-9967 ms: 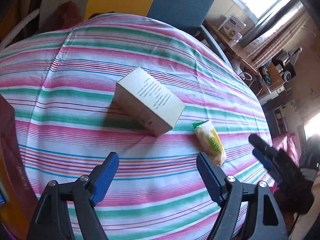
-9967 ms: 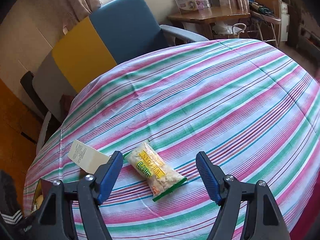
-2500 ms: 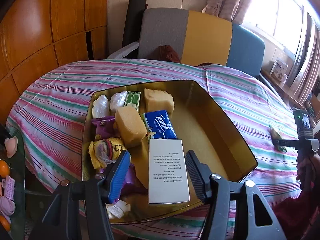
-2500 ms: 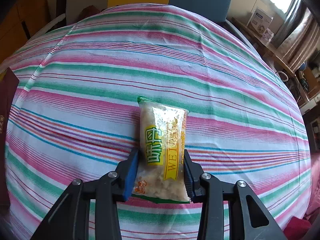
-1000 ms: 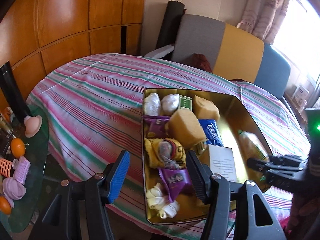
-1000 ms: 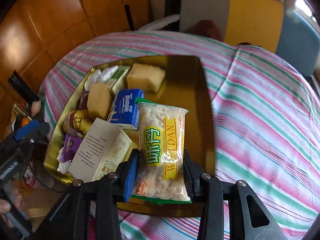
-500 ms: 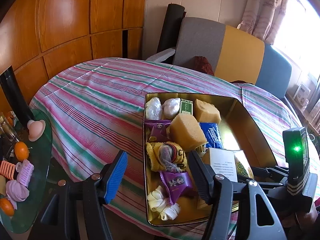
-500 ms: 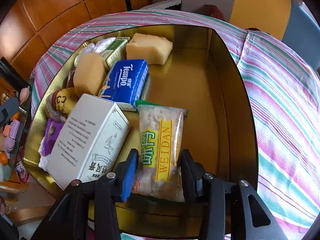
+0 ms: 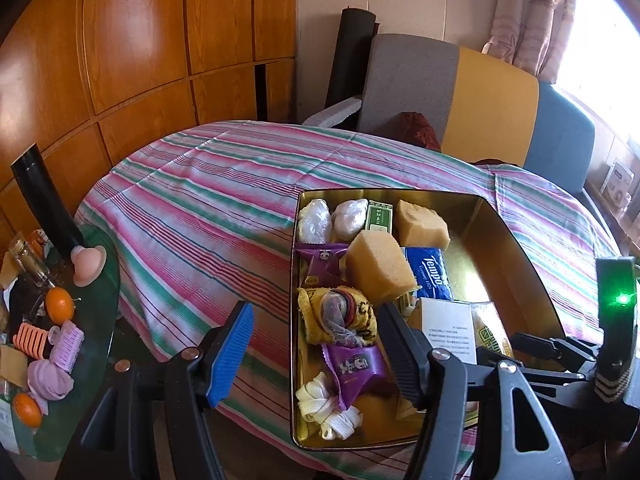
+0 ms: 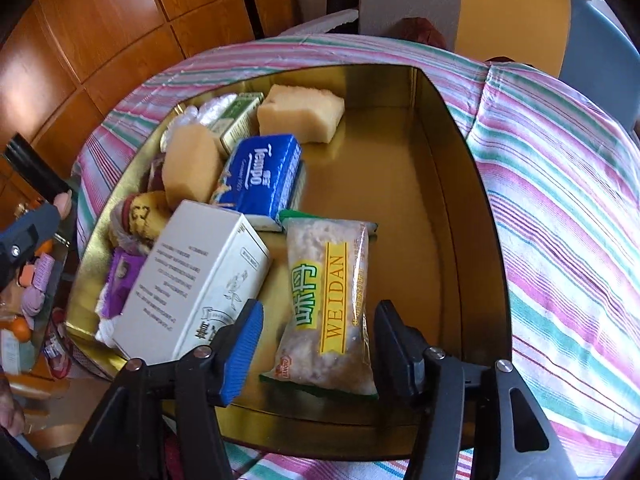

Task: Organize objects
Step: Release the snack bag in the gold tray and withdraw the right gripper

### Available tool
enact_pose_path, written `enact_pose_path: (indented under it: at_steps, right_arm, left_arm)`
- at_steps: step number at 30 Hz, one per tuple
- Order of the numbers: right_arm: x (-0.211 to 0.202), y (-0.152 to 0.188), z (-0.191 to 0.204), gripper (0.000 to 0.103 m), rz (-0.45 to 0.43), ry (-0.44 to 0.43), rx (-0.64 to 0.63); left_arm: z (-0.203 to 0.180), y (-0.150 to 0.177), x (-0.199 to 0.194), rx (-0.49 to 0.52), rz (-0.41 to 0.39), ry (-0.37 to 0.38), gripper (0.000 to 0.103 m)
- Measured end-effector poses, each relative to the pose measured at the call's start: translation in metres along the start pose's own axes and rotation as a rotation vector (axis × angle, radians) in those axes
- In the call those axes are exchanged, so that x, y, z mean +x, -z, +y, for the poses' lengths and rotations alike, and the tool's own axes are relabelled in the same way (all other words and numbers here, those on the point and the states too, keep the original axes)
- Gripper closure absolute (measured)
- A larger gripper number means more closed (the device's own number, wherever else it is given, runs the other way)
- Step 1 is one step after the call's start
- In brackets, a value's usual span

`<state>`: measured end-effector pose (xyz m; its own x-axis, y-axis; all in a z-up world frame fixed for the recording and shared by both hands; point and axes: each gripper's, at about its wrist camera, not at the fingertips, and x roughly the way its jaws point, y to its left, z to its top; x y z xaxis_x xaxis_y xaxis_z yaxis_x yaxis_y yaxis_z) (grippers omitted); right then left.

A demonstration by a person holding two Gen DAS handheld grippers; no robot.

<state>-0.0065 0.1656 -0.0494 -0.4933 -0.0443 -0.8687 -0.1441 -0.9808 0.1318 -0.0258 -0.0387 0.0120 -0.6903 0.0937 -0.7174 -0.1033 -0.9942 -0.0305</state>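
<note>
A gold tin box point(image 10: 464, 184) sits on the striped table. The Weidan snack packet point(image 10: 330, 300) lies flat on the tin floor beside a white carton point(image 10: 196, 280). My right gripper point(image 10: 316, 344) is open, its jaws on either side of the packet's near end and clear of it. The tin point(image 9: 516, 248) also shows in the left wrist view, with the packet point(image 9: 490, 332) and carton point(image 9: 448, 326) at its near right. My left gripper point(image 9: 316, 344) is open and empty above the tin's near left edge. The right gripper point(image 9: 532, 344) reaches in from the right.
The tin holds two sponges point(image 10: 300, 114), a blue Tempo tissue pack point(image 10: 262, 176), purple sweets point(image 9: 356, 364), a green box point(image 9: 378, 220) and wrapped items. A glass side table point(image 9: 60, 320) with oranges stands left. Chairs point(image 9: 452, 92) stand behind the table.
My right gripper has lowered the snack packet into the tin and opened, leaving it on the tin floor. The left gripper has barely moved.
</note>
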Motion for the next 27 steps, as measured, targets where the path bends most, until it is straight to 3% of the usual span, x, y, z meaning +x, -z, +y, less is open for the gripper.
enact_pose_path:
  at_steps: [2, 5, 11, 21, 27]
  right_arm:
    - [-0.006, 0.002, 0.002, 0.043, -0.025, 0.007, 0.003]
    - [-0.016, 0.003, 0.002, 0.031, -0.086, 0.054, 0.005]
    - [-0.042, 0.002, -0.010, 0.030, -0.188, 0.086, 0.072]
    - [-0.080, 0.014, -0.016, 0.020, -0.318, 0.181, 0.089]
    - [-0.080, 0.019, -0.018, 0.020, -0.324, 0.187, 0.097]
  left_arm:
    - [-0.002, -0.001, -0.001, -0.005, 0.005, 0.000, 0.038]
    - [-0.009, -0.002, -0.004, 0.010, 0.002, -0.003, 0.038]
    - [-0.021, -0.002, -0.017, 0.046, -0.039, 0.036, 0.038]
    - [-0.039, 0.002, -0.020, 0.066, -0.020, 0.103, 0.039]
    - [-0.045, 0.008, -0.019, 0.072, -0.008, 0.113, 0.054]
